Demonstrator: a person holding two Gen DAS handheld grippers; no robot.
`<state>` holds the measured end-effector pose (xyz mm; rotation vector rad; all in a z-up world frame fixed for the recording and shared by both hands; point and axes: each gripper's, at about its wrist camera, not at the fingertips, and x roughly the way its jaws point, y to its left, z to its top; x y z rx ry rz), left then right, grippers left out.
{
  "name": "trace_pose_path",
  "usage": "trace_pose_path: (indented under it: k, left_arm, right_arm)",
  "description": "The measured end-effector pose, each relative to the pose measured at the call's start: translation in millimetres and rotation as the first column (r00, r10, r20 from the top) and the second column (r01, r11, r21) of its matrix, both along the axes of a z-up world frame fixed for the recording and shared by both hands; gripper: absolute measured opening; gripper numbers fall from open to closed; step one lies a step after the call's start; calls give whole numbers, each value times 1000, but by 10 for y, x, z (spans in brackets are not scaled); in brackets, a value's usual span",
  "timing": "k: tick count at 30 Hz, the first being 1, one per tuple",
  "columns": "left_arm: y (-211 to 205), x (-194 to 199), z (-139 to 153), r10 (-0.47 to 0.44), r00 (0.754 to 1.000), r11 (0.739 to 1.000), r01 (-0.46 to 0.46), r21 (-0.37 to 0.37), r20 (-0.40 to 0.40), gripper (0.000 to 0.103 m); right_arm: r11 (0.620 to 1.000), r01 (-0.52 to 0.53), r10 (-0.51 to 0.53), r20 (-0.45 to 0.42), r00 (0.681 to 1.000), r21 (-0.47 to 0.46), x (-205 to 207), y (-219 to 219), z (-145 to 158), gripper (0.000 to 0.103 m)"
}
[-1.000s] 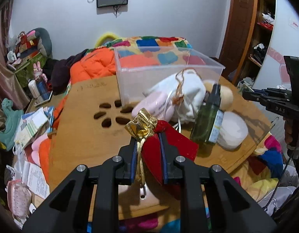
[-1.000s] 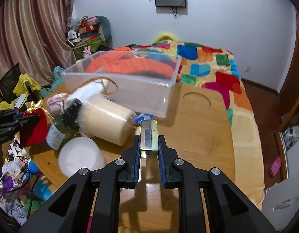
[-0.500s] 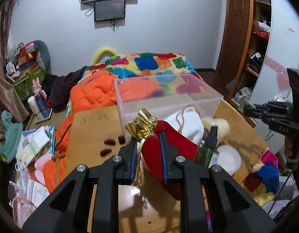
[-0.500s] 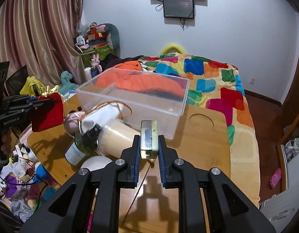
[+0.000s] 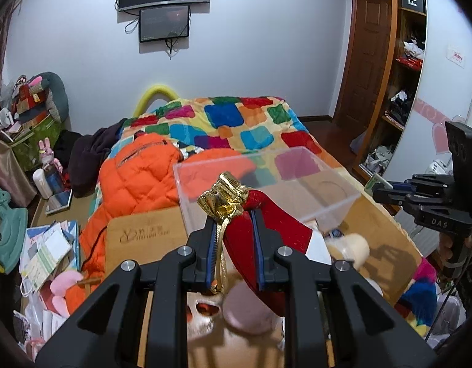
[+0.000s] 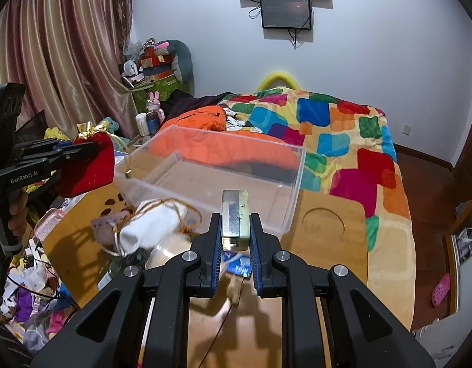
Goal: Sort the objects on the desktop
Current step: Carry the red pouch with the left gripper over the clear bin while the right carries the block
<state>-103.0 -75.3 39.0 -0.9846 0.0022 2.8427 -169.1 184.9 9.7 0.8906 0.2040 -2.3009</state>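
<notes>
Between the blue pads of the left gripper [image 5: 233, 245] sits a red pouch [image 5: 269, 214] with a crumpled gold top [image 5: 223, 197] and a gold cord [image 5: 219, 263] dangling down between the fingers; the jaws are closed tight on the cloth. Seen from the right wrist view, the same pouch [image 6: 87, 162] hangs in the air at the left, above the near left corner of the clear plastic box [image 6: 211, 178]. The right gripper [image 6: 235, 239] is clamped on a small, pale green metal tin [image 6: 235, 217] with a worn lid, held upright on its narrow end above the wooden table [image 6: 328, 239], just in front of the box's near wall.

Compared with a second ago, both grippers have risen: the table and its clutter have dropped lower in each view, the box now lies beneath the held things, and more of the wall and its two screens [image 5: 164, 6] shows. Neither grip has changed.

On the table in front of the box lie a white drawstring bag [image 6: 150, 230] with an orange cord, a pink pouch [image 6: 105, 224], a cream cylinder [image 5: 352, 245] and a blue packet [image 6: 239, 265], all blurred. Behind the box are an orange padded jacket [image 5: 137, 178] and a bed with a patchwork blanket [image 5: 236, 122]. Each gripper's own black frame hides the near edge of the table
</notes>
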Motion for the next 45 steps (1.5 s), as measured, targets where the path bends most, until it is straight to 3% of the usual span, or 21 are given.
trace_pose_path:
  k: [8, 23, 45]
  left_arm:
    - [57, -380, 8, -18, 1000, 999, 18, -29, -2, 20]
    - [76, -932, -327, -51, 996, 998, 53, -30, 77, 20]
    - [140, -1319, -701, -92, 973, 993, 106, -55, 211, 20]
  right_arm:
    - [1000, -21, 21, 22, 1000, -10, -335, -182, 16, 15]
    - [999, -46, 45, 55, 997, 20, -840, -472, -147, 15]
    - [979, -164, 138, 197, 971, 121, -1161, -889, -522, 15]
